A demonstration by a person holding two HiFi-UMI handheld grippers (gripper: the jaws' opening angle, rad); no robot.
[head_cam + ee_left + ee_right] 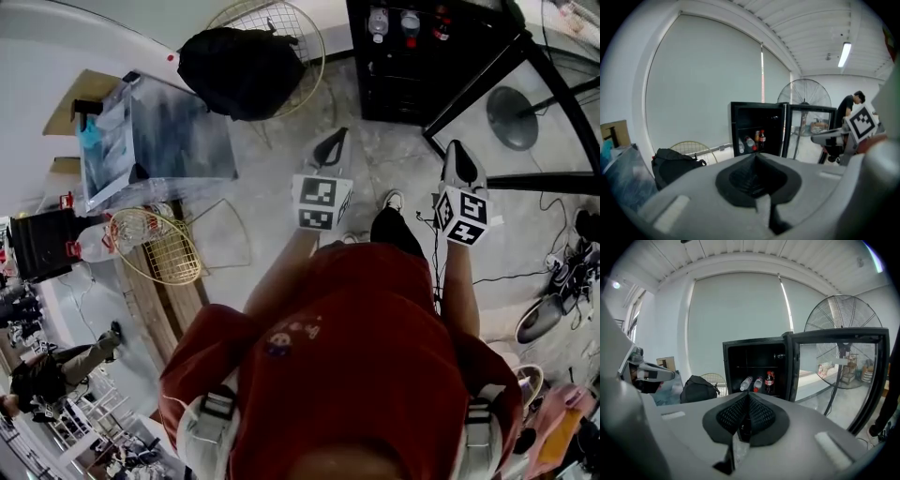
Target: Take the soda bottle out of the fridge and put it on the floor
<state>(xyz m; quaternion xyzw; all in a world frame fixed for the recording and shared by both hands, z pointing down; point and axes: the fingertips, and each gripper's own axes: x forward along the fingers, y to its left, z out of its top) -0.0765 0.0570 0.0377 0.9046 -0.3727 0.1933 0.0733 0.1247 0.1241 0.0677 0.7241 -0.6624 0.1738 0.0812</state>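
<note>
My left hand-held gripper (757,158) and right hand-held gripper (746,403) are both closed, empty, facing the open fridge (740,357) holding the soda bottle (769,382)

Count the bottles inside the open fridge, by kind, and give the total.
Clear bottles, leaning: 2
Dark soda bottle, upright: 1
Half-hidden bottle beside it: 1
Total: 4

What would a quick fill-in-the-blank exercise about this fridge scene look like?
The fridge has its door ____.
The soda bottle with the red label stands ____ the fridge.
In the right gripper view, the bag left of the fridge is ____.
Missing words: open, inside, black.
</note>
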